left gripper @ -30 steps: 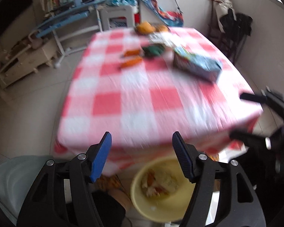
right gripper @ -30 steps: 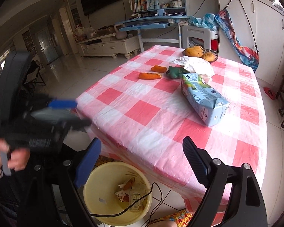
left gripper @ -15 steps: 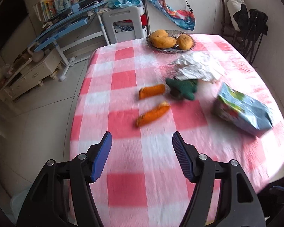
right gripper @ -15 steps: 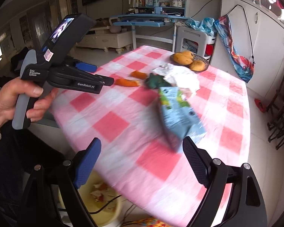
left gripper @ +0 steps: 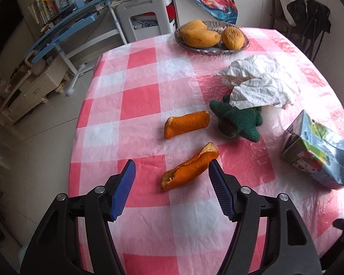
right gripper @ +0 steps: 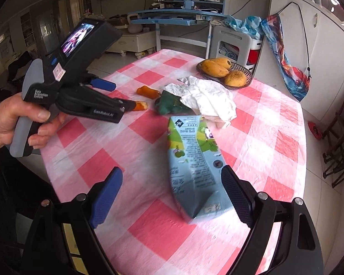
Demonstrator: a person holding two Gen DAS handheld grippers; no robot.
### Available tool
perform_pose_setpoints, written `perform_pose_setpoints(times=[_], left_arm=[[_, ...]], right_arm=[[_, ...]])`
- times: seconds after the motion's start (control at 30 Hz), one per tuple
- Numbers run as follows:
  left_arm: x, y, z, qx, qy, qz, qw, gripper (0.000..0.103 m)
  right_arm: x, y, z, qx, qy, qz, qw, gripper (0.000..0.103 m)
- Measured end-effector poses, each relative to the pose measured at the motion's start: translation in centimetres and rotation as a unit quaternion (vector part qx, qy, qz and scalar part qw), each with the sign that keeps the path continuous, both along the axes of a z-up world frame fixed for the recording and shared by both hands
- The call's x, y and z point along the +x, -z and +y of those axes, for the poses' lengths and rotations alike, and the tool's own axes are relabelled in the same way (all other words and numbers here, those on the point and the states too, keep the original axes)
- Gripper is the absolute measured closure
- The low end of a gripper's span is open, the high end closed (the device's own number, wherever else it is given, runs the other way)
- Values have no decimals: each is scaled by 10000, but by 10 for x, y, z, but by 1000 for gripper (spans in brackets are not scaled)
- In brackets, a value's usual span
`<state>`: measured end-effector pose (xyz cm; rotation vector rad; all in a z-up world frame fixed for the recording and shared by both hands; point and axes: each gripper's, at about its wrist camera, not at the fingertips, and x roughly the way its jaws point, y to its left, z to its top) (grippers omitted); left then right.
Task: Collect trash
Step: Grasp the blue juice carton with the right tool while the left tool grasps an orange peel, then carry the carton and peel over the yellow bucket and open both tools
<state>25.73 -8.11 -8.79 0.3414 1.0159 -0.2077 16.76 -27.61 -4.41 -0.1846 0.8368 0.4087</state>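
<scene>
Two orange peels lie on the red-checked tablecloth. The nearer peel sits between the tips of my open left gripper, untouched by the pads. The farther peel lies just beyond it. A crumpled white tissue partly covers a dark green cloth. A flattened blue drink carton rests with its near end between the fingers of my open right gripper, the pads clear of it. In the right wrist view a person's hand holds the left gripper over the peels.
A glass dish of mangoes stands at the table's far end. Beyond the table are a white stool, a blue desk and white cabinets. Dark chairs stand to the right.
Both grippers swung up from the yellow bin beneath the table edge to over the tabletop. The left one advanced to the near peel; the right one closed in on the carton.
</scene>
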Motion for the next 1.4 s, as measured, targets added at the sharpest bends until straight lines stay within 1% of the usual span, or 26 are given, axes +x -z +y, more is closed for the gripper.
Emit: perform_pose_setpoints(times=[0.2,0.27,0.33,0.43,0.47,0.5,0.53,0.6,0.67,0.7,0.73,0.83,1.0,1.1,1.4], left_arm=[[7,4,1,-23,-29,47,10000,41],[10,6,2,-62,-54,102,9999,48],[13,7,4,-131,-67,153,9998,52],[16,8,5,-281,-31,229,9993,64],[16,8,5,-313,-2,241,9992,71],[16,8,4,-334,26,252,9991,76],[16,8,3,-354,71,273,9990,85],[15,7,1,-322,118,272,9990,87],[14,4,2,-449,130,303,9984,88],[14,1,4,-527,119,295,9981,88],[13,-5,7,-633,97,265,9976,88],[11,-16,16,-928,13,226,9954,88],[4,-26,26,-1120,-101,179,9935,88],[0,-28,28,-1136,-133,144,9933,88],[-12,-32,27,-1062,-97,63,9943,88]], right_arm=[[11,7,-4,-71,108,85,9999,19],[14,9,-6,-74,146,118,9998,19],[17,12,-7,-83,184,154,9997,19],[22,16,-7,-95,225,229,9994,19],[24,18,-7,-111,236,259,9993,19],[26,20,-7,-132,249,292,9992,19],[28,22,-7,-144,260,335,9990,19],[31,26,-7,-154,275,407,9987,19],[33,30,-7,-167,279,499,9982,19],[33,31,-6,-135,245,549,9981,28],[34,33,-6,-129,237,597,9979,42],[32,34,-6,-45,167,660,9977,43],[24,28,2,70,-19,543,9985,43],[20,23,5,202,-106,463,9987,43],[10,18,15,245,-293,331,9987,43]])
